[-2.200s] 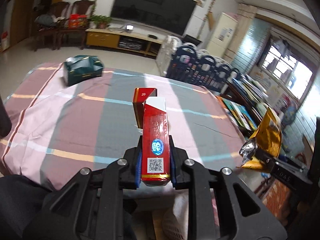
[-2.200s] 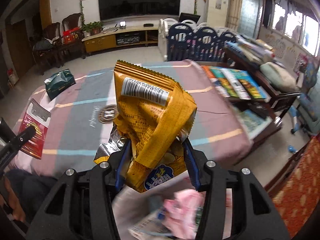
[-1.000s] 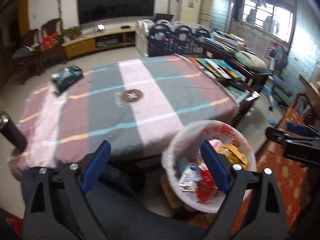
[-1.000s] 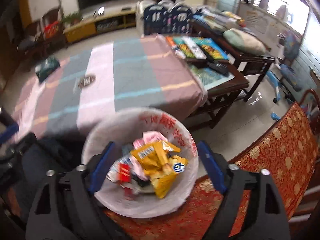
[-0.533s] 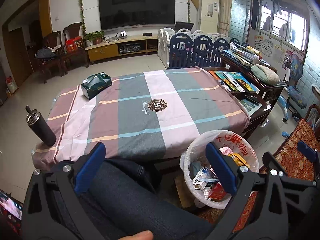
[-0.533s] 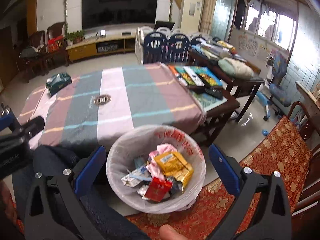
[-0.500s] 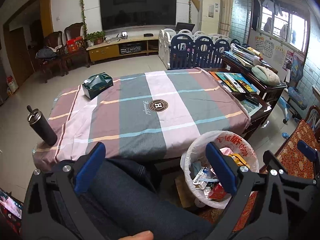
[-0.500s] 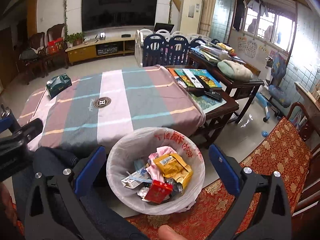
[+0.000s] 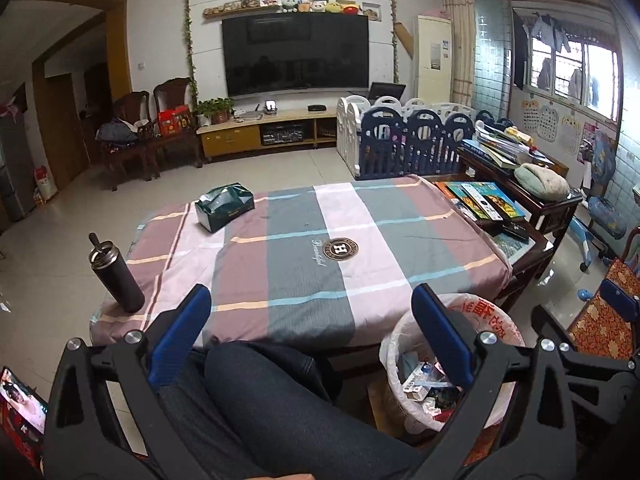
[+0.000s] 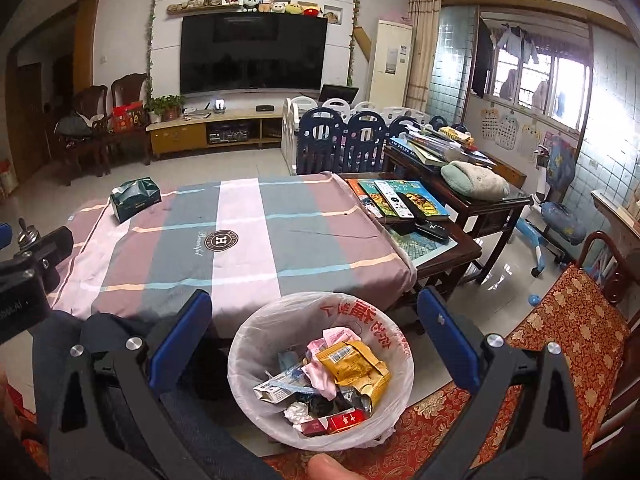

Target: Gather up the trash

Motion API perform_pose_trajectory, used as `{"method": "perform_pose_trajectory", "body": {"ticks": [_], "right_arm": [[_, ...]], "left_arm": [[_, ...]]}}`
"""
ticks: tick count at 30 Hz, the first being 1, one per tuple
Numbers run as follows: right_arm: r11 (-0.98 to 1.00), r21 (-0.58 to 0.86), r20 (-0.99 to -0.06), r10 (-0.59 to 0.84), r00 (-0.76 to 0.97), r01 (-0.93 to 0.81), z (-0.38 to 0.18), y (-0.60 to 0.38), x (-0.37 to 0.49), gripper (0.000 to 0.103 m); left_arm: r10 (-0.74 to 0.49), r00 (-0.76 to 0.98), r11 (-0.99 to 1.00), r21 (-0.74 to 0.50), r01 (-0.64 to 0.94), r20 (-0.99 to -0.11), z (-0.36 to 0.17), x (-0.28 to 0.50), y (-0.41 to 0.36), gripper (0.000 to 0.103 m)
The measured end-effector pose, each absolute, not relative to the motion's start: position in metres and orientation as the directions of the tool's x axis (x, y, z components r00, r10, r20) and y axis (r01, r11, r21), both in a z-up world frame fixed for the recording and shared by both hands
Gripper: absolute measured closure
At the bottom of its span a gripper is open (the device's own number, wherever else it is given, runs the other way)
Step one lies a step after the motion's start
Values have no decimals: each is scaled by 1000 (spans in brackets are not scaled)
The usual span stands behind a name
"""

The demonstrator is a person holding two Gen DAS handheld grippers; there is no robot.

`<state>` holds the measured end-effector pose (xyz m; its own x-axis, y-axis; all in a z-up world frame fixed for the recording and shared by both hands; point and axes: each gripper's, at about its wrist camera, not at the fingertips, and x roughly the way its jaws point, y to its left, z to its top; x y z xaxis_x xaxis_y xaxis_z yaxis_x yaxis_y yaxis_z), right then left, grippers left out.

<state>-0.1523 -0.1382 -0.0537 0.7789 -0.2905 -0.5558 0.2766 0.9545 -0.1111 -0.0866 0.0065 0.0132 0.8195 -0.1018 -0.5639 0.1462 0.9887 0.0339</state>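
Trash fills the bottom of the lined bin [image 10: 320, 372]: a yellow snack bag [image 10: 352, 364], a red carton [image 10: 346, 420], a small white box and crumpled paper all lie inside it. The bin stands on the floor just beside the near corner of the counter [image 9: 304, 248], which is covered by a striped cloth. On that cloth, no wrapper or scrap shows in either view; only a green tissue pack [image 9: 225, 206] sits at the far side from the bin, and a dark flask [image 9: 116, 276] stands at the near edge, well apart from the bin. Neither looks like rubbish, so collecting seems done or nearly so, unless something lies out of view.

Both tools are empty. The left gripper [image 9: 312, 336] has its jaws released as wide as they go, nothing between them, and it hovers over the person's dark-trousered lap with the bin below its right finger. The right gripper [image 10: 316, 340] is likewise spread wide and empty, poised directly above the bin, tilted downward toward its contents. A thumb tip shows at the lower edge of the right view.
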Motion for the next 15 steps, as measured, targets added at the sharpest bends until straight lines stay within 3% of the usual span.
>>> {"method": "perform_pose_trajectory", "body": {"ticks": [5,15], "right_arm": [[956,-82,-610,-271,745,280,-63,-145,-146,3],[959,-84,-613,-265,744,272,-66,-141,-146,3]], "left_arm": [[-124,795,984,29,175,-594,8,-84,1,3],[-127,788,984,25,178,-602,4,-82,0,3]]}}
